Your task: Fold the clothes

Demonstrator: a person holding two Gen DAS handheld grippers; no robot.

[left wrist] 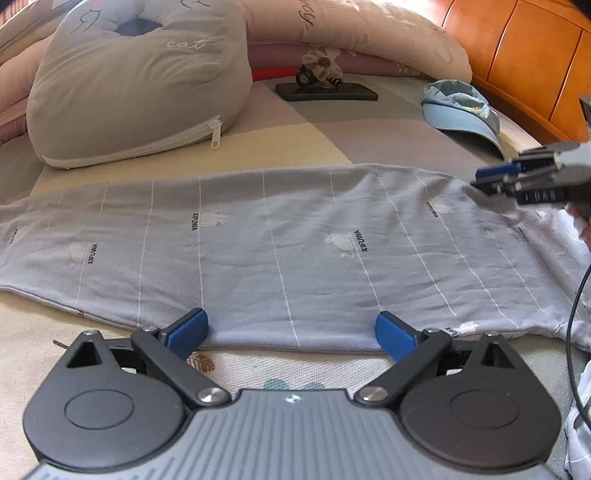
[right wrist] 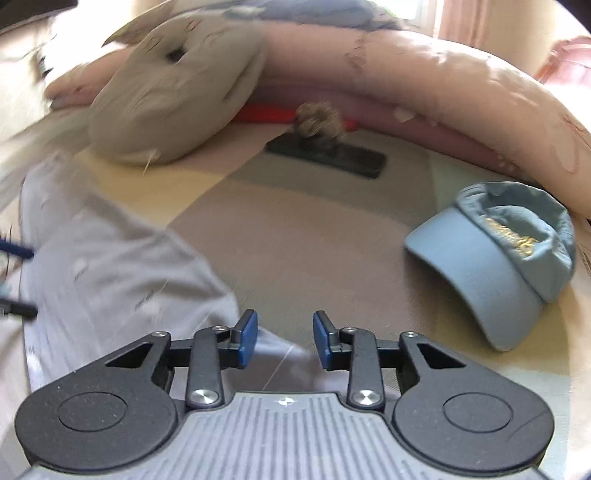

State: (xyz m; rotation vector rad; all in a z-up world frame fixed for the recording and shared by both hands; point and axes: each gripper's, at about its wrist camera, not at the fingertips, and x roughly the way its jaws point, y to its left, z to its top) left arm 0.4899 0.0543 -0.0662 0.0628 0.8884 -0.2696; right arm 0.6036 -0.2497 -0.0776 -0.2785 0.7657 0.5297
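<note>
Both jaws apart, empty | garment [left wrist: 295, 236] flat on bed [left wrist: 303, 133] | cap [right wrist: 495, 258] nearby

The bed [left wrist: 280, 122], covered in a pale checked sheet, carries a flat grey striped cotton garment [left wrist: 295, 251], a grey zipped cushion [left wrist: 140, 81], a long pink bolster [left wrist: 369, 33], a light blue cap [left wrist: 461, 110] and a black phone [left wrist: 327, 92] topped by a flower clip [left wrist: 319, 68].

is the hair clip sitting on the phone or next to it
Touching. The left wrist view shows the flower hair clip resting directly on top of the dark phone, with no gap between them.
</note>
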